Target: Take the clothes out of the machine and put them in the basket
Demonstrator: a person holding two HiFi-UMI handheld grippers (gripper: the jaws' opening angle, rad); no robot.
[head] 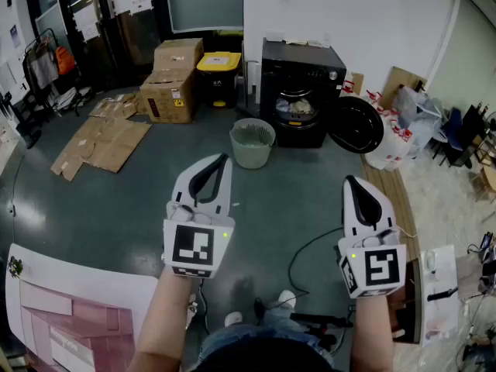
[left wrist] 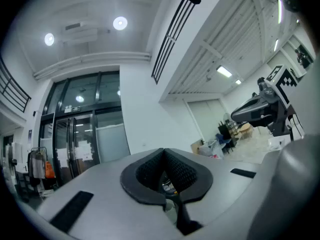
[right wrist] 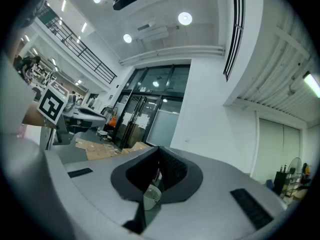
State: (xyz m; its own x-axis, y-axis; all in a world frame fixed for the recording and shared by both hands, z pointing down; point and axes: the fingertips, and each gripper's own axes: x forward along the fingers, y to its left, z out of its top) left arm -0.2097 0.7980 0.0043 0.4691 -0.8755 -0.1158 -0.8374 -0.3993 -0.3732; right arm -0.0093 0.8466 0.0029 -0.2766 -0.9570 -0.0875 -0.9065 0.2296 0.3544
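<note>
Left gripper (head: 220,163) and right gripper (head: 351,183) are idling closed, empty, well short of the machine (head: 301,68) ahead; basket (head: 252,152) is sitting beside it, probably shortening clothes (head: 294,107) transfers.

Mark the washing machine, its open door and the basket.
washing machine (head: 306,76): head view, front control panel.
open door (head: 356,125): head view, middle of the round door.
basket (head: 251,156): head view, front wall.
</note>
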